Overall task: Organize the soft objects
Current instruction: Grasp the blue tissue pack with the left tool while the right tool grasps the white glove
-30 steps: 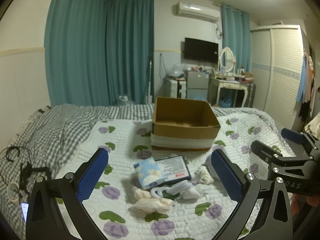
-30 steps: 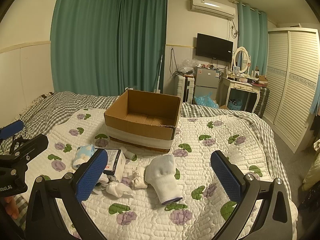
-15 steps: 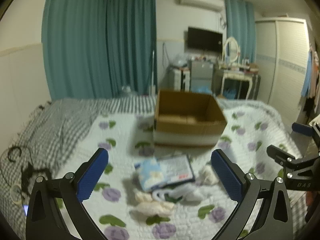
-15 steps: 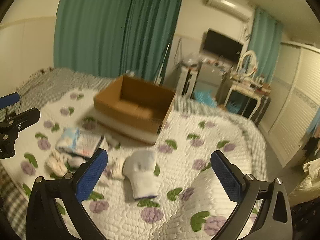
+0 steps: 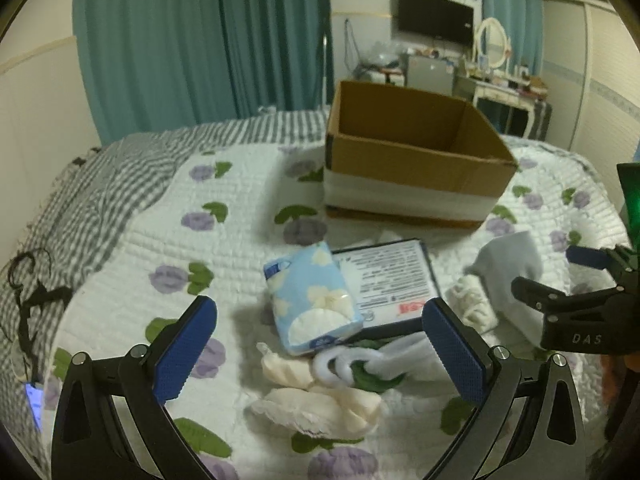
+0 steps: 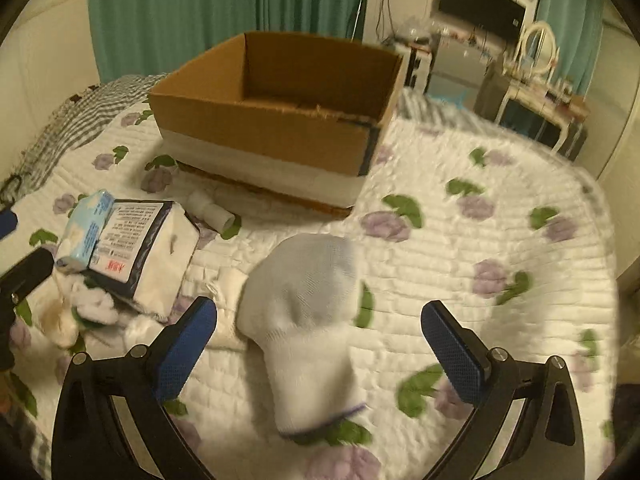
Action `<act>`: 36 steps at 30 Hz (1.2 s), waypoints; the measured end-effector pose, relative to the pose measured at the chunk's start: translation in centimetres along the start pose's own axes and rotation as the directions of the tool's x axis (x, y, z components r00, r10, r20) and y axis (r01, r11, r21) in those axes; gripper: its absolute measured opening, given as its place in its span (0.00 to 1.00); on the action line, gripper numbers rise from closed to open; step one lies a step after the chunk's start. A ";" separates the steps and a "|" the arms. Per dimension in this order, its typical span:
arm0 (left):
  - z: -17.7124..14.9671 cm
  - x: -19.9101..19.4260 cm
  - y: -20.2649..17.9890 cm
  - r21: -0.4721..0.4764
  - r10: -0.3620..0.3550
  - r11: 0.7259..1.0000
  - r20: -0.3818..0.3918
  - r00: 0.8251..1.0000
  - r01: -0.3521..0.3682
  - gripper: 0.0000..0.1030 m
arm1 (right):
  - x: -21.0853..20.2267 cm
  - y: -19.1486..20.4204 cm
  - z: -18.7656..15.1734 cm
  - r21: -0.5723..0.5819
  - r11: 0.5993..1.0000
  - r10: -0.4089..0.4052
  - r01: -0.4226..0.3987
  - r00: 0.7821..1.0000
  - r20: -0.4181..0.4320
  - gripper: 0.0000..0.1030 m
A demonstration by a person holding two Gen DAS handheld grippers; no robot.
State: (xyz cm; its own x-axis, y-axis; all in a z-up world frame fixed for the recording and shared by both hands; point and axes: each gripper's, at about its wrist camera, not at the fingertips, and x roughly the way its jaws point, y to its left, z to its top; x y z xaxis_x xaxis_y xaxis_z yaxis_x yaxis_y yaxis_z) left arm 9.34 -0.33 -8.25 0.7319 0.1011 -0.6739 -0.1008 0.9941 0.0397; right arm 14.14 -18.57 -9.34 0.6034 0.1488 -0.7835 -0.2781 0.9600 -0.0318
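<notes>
Both grippers are wide open and hold nothing. Right gripper (image 6: 319, 338) hangs over a soft, ribbed white sock (image 6: 306, 320) on the bumpy flower quilt (image 6: 480, 240). Left gripper (image 5: 319, 338) hangs over a squishy blue tissue pack (image 5: 310, 298). At 12 o'clock sits a square cardboard box (image 6: 276, 120).

The cardboard box (image 6: 276, 120) is matt brown corrugated board with a smooth white band around its lower wall, and the quilt (image 6: 500, 240) under it is stitched, ribbed cloth. The white sock (image 6: 308, 308) is fine-knit fabric; the tissue pack (image 5: 312, 300) wears glossy plastic film. Both grippers' fingers (image 6: 452, 350) carry dimpled blue pads on matt black plastic.
</notes>
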 end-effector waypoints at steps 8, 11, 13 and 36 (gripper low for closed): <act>-0.2 1.8 0.9 -0.055 -0.014 0.998 -0.051 0.999 0.012 1.00 | 3.2 0.0 -0.2 0.019 0.997 0.070 -0.068 0.994 -0.084 0.56; -0.2 2.1 1.2 -0.054 -0.015 0.998 -0.063 0.998 0.011 1.00 | 2.3 -0.4 -0.2 0.030 0.997 0.073 -0.071 0.996 -0.056 0.52; -0.1 2.1 1.4 -0.058 -0.015 0.998 -0.057 0.998 0.012 1.00 | 1.4 -0.6 -0.2 0.039 0.997 0.074 -0.073 0.997 -0.027 0.52; 0.1 0.5 1.6 -0.069 -0.165 0.984 -0.046 0.985 0.162 0.56 | -2.7 1.6 -1.6 -0.037 0.999 0.012 -0.010 0.999 0.051 0.52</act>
State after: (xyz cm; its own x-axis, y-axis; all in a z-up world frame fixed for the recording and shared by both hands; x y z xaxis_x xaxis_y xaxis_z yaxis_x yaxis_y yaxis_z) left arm 9.66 1.33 -8.46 0.7069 -0.0665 -0.7042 -0.0269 0.9923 -0.1207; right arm 10.90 -17.78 -8.24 0.6374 0.1723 -0.7510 -0.3117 0.9490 -0.0468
